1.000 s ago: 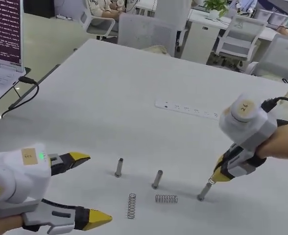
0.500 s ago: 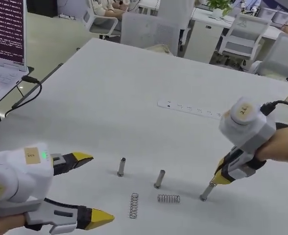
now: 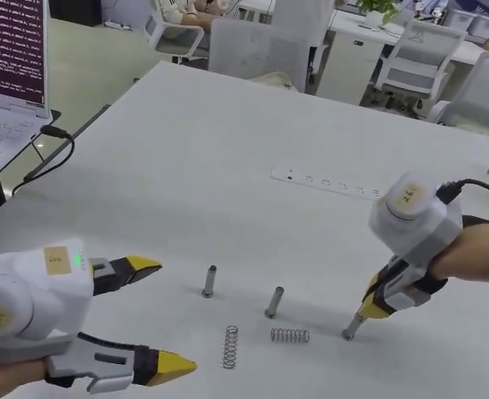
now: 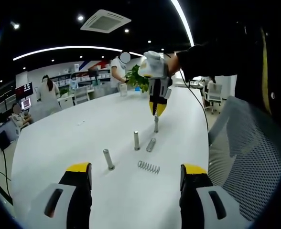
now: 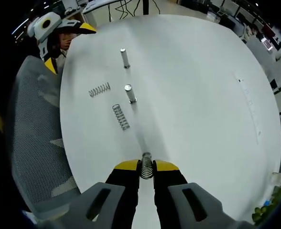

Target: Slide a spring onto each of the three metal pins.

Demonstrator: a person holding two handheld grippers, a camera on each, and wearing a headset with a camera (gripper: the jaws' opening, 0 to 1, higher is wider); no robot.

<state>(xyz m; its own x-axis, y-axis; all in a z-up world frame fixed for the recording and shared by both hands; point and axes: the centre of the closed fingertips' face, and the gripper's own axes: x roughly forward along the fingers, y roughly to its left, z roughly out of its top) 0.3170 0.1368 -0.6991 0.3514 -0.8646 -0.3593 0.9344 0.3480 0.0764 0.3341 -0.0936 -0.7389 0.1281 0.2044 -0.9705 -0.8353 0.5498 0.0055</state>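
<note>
Read "69" on left gripper [image 3: 163, 316]; found it wide open, empty. Found right gripper [image 3: 369, 310] pinched on a spring [image 5: 146, 168] at the right pin [image 3: 351, 327]. Saw two loose springs [image 3: 230, 346] lying beside the other pins [image 3: 209, 281].

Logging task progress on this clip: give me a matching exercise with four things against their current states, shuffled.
Things:
1. left gripper
2. right gripper
3. middle pin
4. loose spring beside it

States:
A. standing bare
B. shut on a held spring at the end pin
C. open, holding nothing
D. lying flat on the table

Pairs: 1-C, 2-B, 3-A, 4-D
</note>
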